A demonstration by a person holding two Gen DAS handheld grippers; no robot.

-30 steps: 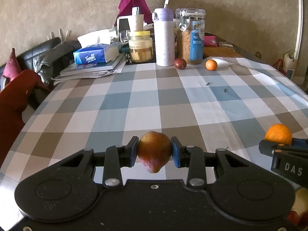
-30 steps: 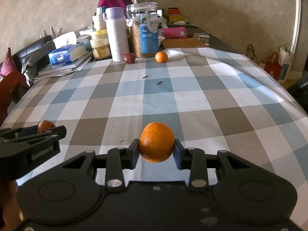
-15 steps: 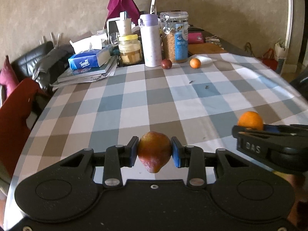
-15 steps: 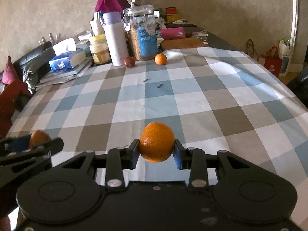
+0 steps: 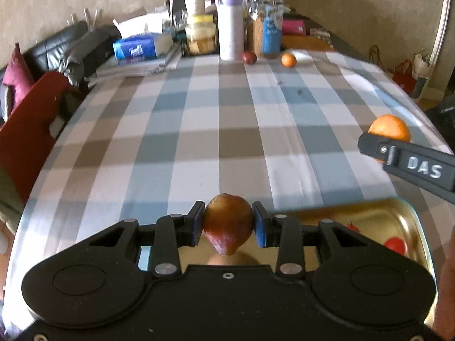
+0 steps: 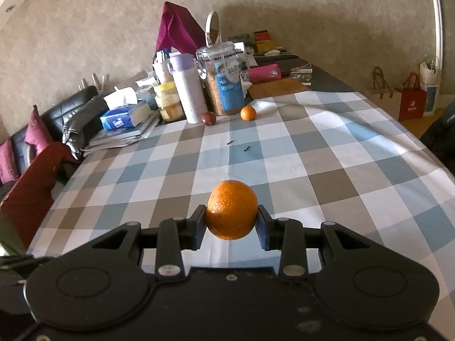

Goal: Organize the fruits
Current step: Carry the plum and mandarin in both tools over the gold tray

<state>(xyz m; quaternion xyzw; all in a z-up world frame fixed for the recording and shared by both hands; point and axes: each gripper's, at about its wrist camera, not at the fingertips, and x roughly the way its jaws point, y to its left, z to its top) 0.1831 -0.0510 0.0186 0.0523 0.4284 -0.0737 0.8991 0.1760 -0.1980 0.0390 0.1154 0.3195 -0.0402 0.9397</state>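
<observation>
Two grippers each clamp a fruit above a checked tablecloth [image 6: 298,153]. The left gripper [image 5: 228,224] squeezes a reddish pear [image 5: 228,223] over a gold tray [image 5: 369,221]. The right gripper [image 6: 231,221] squeezes an orange [image 6: 231,209]. A dark red fruit [image 6: 208,118] and small orange [image 6: 248,113] sit far back beside jars.

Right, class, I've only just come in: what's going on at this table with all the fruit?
A person is sorting fruit with two handheld grippers. The left gripper is shut on a reddish pear, held just over a gold tray at the table's near edge. The right gripper is shut on a large orange above the checked tablecloth. A small orange and a dark red fruit lie at the far end by the jars.
</observation>
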